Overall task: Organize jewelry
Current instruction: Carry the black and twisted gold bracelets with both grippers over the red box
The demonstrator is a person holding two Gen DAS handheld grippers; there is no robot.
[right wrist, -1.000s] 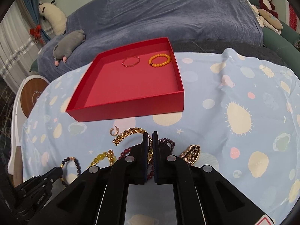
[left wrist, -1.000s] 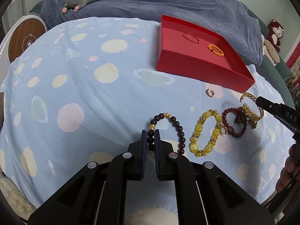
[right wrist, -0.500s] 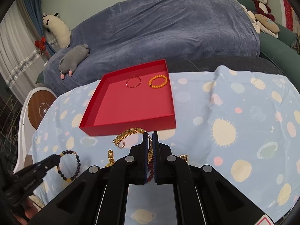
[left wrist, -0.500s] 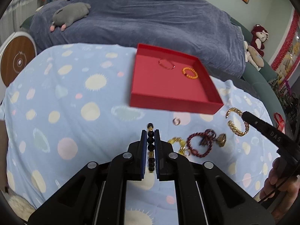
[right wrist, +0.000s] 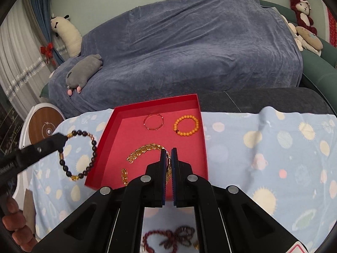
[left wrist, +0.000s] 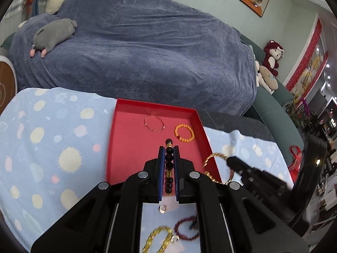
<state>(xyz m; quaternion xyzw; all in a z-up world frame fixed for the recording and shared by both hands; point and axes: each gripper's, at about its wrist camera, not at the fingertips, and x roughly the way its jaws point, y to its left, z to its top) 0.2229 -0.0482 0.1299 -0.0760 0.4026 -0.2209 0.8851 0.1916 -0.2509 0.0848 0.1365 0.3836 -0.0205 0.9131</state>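
Observation:
My left gripper (left wrist: 169, 148) is shut on a dark bead bracelet (left wrist: 169, 162) and holds it in the air over the red tray (left wrist: 126, 147). In the right wrist view the bracelet (right wrist: 84, 154) hangs just left of the tray (right wrist: 105, 135). My right gripper (right wrist: 168, 150) is shut on a gold chain bracelet (right wrist: 145, 150) above the tray's near half. A thin red bangle (right wrist: 153, 121) and an orange bead bracelet (right wrist: 186, 125) lie in the tray's far part.
A dark red bead bracelet (right wrist: 166, 240) and a yellow bead bracelet (left wrist: 160, 239) lie on the spotted blue cloth (right wrist: 273, 158) near me, with a small ring (left wrist: 163, 208). A blue-covered sofa (right wrist: 189, 52) stands behind.
Both grippers lifted their bracelets off the cloth and moved forward to the red tray. The tray now looks closer in both views.

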